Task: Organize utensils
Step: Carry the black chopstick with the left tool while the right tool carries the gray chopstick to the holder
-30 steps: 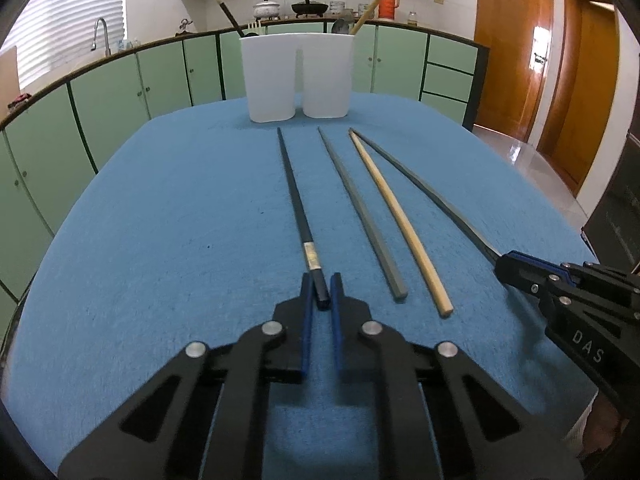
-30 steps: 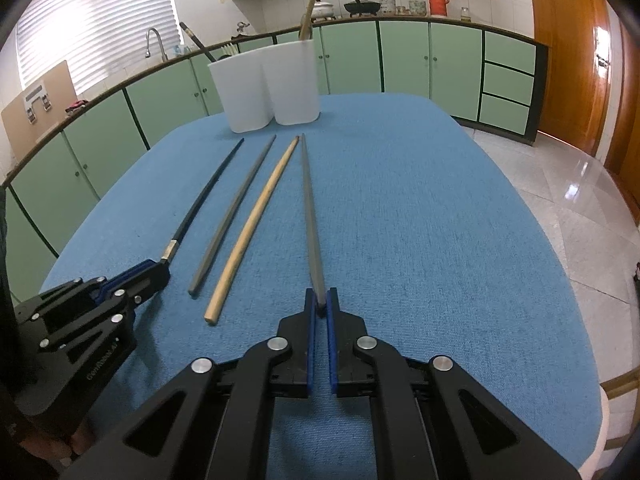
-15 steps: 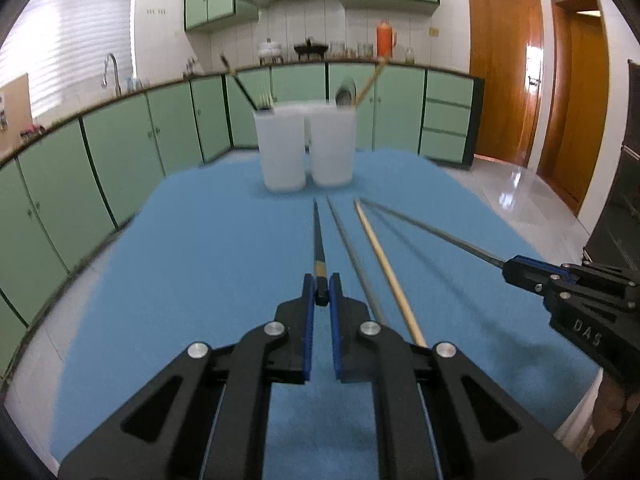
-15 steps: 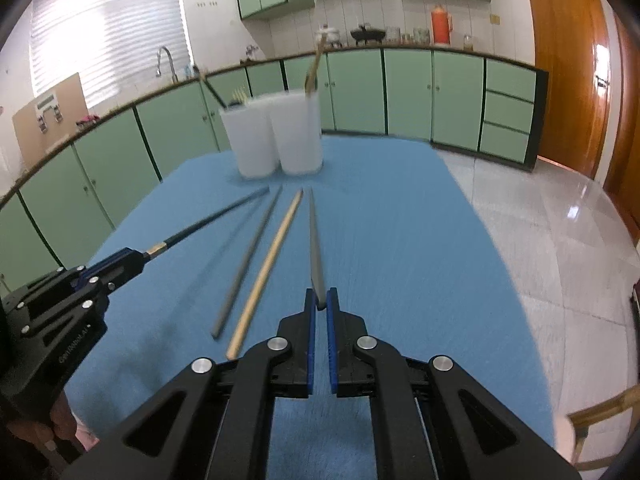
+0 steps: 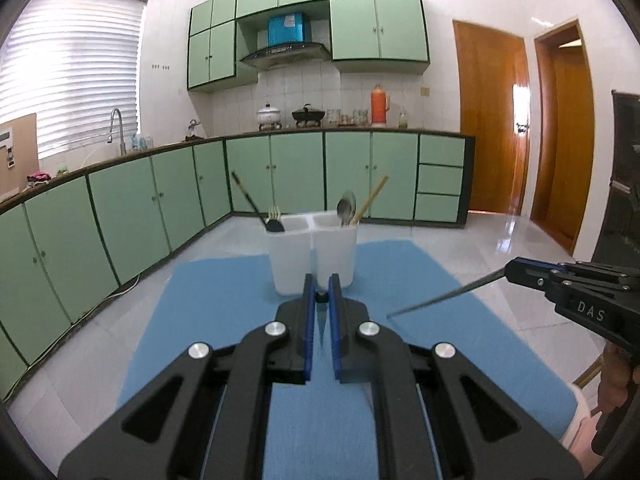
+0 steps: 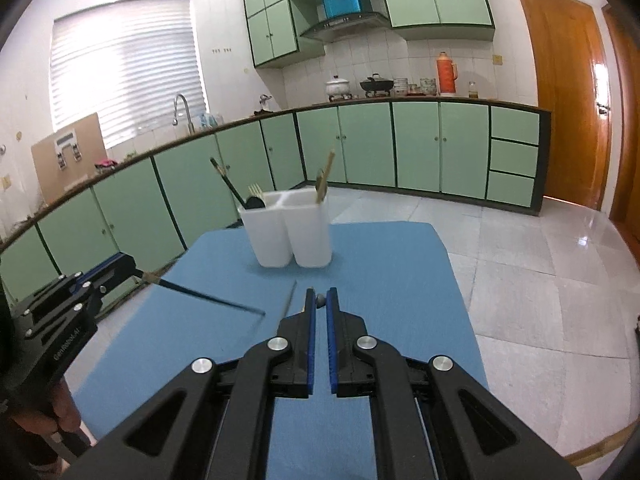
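My left gripper (image 5: 320,284) is shut on the end of a black chopstick (image 5: 321,297), which points away from the camera. In the right wrist view that black chopstick (image 6: 208,298), with its gold band, slants out of the left gripper (image 6: 128,266) above the blue cloth (image 6: 400,272). My right gripper (image 6: 319,296) is shut on the end of a grey chopstick (image 6: 320,300). From the left wrist, the grey chopstick (image 5: 440,298) juts from the right gripper (image 5: 510,270) in the air. Ahead stands the white two-cup holder (image 5: 312,256), with a spoon, a fork, a black utensil and a wooden chopstick in it.
Another thin grey chopstick (image 6: 290,300) lies on the cloth just in front of my right fingers. Tiled floor (image 6: 540,272) surrounds the table, with green cabinets (image 5: 120,220) behind and to the left, and wooden doors (image 5: 492,120) to the right.
Both grippers have risen well off the cloth, each carrying its chopstick up with it. The views have tilted upward, and the holder now sits lower and farther ahead.
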The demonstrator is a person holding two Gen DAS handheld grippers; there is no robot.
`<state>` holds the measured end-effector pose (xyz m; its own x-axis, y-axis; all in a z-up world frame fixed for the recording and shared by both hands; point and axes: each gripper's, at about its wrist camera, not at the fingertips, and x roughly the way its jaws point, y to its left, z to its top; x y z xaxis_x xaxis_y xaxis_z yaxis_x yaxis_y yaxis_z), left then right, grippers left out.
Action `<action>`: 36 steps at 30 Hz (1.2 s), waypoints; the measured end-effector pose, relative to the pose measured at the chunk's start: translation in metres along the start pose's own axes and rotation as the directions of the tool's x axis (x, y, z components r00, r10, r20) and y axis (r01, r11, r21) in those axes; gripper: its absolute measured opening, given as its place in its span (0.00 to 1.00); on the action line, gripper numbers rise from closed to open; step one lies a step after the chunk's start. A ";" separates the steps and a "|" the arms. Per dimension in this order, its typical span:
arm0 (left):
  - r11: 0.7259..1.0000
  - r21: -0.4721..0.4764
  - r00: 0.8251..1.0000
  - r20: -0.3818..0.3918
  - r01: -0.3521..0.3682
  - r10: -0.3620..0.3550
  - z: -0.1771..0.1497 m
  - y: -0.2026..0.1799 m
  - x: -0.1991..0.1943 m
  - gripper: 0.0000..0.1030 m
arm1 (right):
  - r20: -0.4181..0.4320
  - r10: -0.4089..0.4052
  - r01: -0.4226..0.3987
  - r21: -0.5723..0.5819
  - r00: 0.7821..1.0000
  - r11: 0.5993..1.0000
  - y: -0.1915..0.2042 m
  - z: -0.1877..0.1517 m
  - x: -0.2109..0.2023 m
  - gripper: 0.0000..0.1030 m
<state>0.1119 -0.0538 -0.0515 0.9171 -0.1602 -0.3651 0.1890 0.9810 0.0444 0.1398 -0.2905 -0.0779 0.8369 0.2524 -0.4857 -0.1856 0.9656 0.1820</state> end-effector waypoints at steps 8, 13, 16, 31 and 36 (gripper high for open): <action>0.998 -0.015 0.999 0.010 0.053 -0.053 0.033 0.008 0.008 0.06 | 0.004 0.046 -0.046 0.007 0.999 0.999 -0.006 0.041 -0.002 0.05; 0.995 -0.046 0.996 0.000 0.085 -0.085 0.047 0.013 0.014 0.06 | 0.000 0.079 -0.079 0.000 0.997 0.997 -0.008 0.059 -0.001 0.05; 0.995 -0.047 0.996 0.003 0.089 -0.088 0.054 0.016 0.014 0.06 | -0.009 0.088 -0.088 -0.029 0.996 0.996 -0.004 0.067 0.000 0.05; 0.995 -0.047 0.995 0.038 0.091 -0.089 0.083 0.023 0.021 0.06 | -0.012 0.124 -0.125 -0.069 0.992 0.990 0.005 0.092 0.012 0.05; 0.994 -0.059 0.994 0.072 0.088 -0.083 0.101 0.032 0.026 0.06 | 0.011 0.142 -0.140 -0.091 0.990 0.986 0.010 0.112 0.015 0.05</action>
<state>0.1773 -0.0376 0.0339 0.9211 -0.2488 -0.2994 0.2475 0.9679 -0.0428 0.2085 -0.2839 0.0127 0.8079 0.3862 -0.4451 -0.3473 0.9223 0.1698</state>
